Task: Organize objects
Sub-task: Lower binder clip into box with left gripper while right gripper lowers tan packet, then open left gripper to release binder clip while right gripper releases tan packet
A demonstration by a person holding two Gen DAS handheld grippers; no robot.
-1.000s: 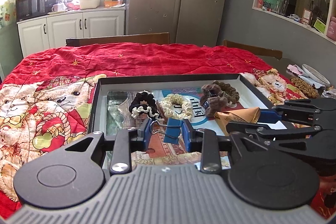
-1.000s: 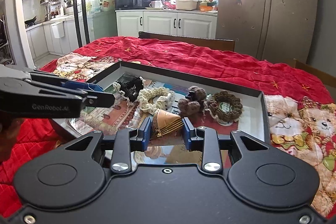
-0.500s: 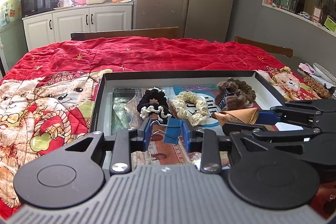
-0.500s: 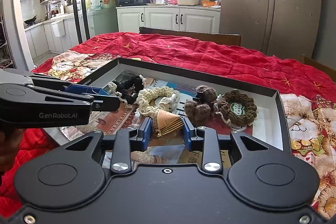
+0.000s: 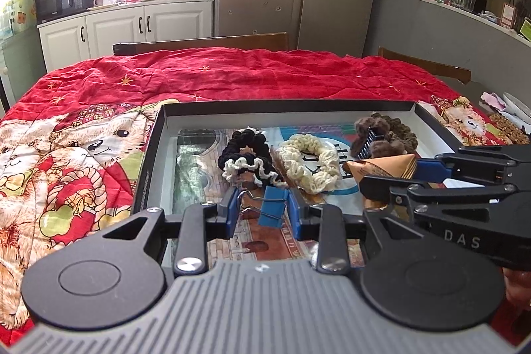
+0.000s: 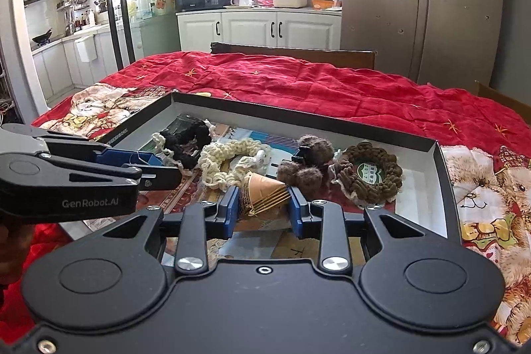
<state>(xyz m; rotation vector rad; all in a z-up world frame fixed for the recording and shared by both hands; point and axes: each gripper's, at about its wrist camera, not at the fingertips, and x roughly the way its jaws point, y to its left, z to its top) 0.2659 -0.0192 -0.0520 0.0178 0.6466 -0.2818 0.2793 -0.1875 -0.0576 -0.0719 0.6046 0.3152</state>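
My left gripper (image 5: 265, 209) is shut on a blue binder clip (image 5: 272, 206), held above the near part of a shallow black-rimmed box (image 5: 285, 104). My right gripper (image 6: 264, 204) is shut on a tan folded paper fan (image 6: 262, 193) over the same box (image 6: 298, 118); the fan also shows in the left wrist view (image 5: 381, 166). In the box lie a black-and-white scrunchie (image 5: 247, 156), a cream scrunchie (image 5: 307, 163), a brown fuzzy hair claw (image 6: 307, 163) and a brown crocheted ring (image 6: 368, 176).
The box rests on a red quilt with teddy-bear prints (image 5: 83, 151) over a table. Wooden chair backs (image 6: 292, 52) stand at the far edge. A plate and small items (image 5: 511, 115) lie at the right. Kitchen cabinets and a fridge stand behind.
Both grippers have drawn back and risen slightly over the box, each still holding its object. The box contents have not moved.
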